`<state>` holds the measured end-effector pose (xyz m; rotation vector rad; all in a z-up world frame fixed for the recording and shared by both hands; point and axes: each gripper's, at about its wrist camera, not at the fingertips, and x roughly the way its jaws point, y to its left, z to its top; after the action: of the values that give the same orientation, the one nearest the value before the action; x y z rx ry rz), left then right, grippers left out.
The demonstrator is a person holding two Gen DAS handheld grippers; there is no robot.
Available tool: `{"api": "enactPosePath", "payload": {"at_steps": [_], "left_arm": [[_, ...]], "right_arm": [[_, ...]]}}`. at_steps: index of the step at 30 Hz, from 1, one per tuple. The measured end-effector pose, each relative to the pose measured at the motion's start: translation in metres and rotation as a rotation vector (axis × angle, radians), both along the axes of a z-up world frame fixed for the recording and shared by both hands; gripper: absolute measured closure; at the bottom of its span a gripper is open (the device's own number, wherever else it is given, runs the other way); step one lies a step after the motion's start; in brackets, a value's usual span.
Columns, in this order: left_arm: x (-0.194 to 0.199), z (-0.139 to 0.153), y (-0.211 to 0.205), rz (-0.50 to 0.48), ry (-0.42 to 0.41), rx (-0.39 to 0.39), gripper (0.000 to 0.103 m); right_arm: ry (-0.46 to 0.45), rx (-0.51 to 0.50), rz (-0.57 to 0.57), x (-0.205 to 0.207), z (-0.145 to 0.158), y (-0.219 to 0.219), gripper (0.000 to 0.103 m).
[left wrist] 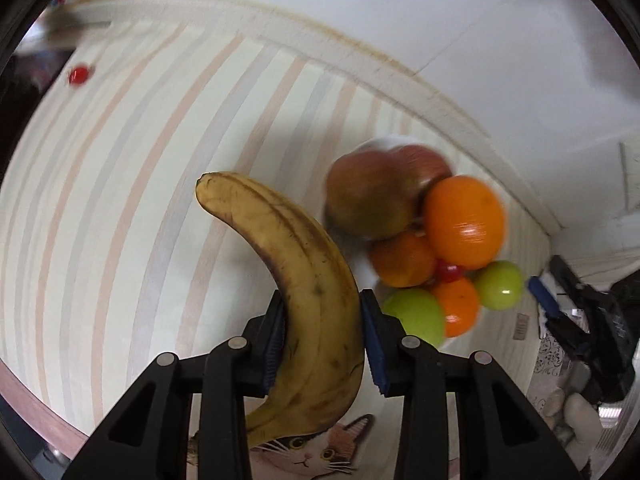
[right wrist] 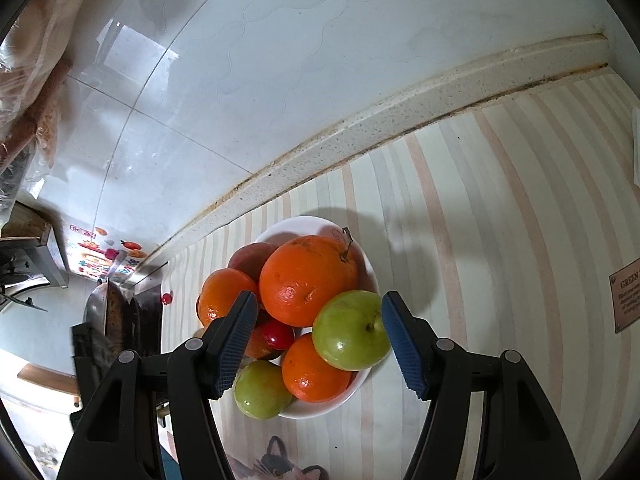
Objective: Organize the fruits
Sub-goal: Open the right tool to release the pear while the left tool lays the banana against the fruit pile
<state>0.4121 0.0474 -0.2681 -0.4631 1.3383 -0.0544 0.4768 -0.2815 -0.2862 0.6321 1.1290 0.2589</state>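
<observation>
My left gripper [left wrist: 323, 340] is shut on a spotted yellow banana [left wrist: 296, 272], held above the striped mat, left of the white bowl [left wrist: 370, 272]. The bowl holds a reddish mango [left wrist: 368, 196], several oranges [left wrist: 464, 220] and green apples [left wrist: 418, 316]. In the right wrist view my right gripper [right wrist: 318, 344] is open and empty above the bowl [right wrist: 370, 276], its jaws either side of a green apple [right wrist: 350, 330] and a large orange [right wrist: 304, 280]. A small red fruit [right wrist: 278, 334] lies among them.
A small red fruit [left wrist: 78, 75] lies far left on the striped mat [left wrist: 120, 184]. The tiled wall [right wrist: 280, 80] runs behind the counter. A stove and pan [right wrist: 100, 304] stand at the left in the right wrist view. My other gripper's body [left wrist: 580, 312] shows at right.
</observation>
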Motion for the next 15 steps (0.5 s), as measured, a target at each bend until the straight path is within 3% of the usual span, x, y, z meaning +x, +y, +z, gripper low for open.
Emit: {"api": "enactPosePath", "payload": {"at_steps": [6,12,15], "left_arm": [[0.017,0.04,-0.024,-0.109,-0.147,-0.015,0.07],[0.034,0.004,-0.033,-0.168,-0.138,-0.073,0.07],[0.03,-0.011,-0.04,-0.178,-0.124,-0.065,0.07]], "right_arm": [[-0.008,0.006,-0.007,-0.003,0.003,-0.001,0.035],[-0.022,0.001,-0.005,-0.005,0.009,-0.001,0.035],[-0.027,-0.006,-0.004,-0.006,0.011,-0.002,0.035]]}}
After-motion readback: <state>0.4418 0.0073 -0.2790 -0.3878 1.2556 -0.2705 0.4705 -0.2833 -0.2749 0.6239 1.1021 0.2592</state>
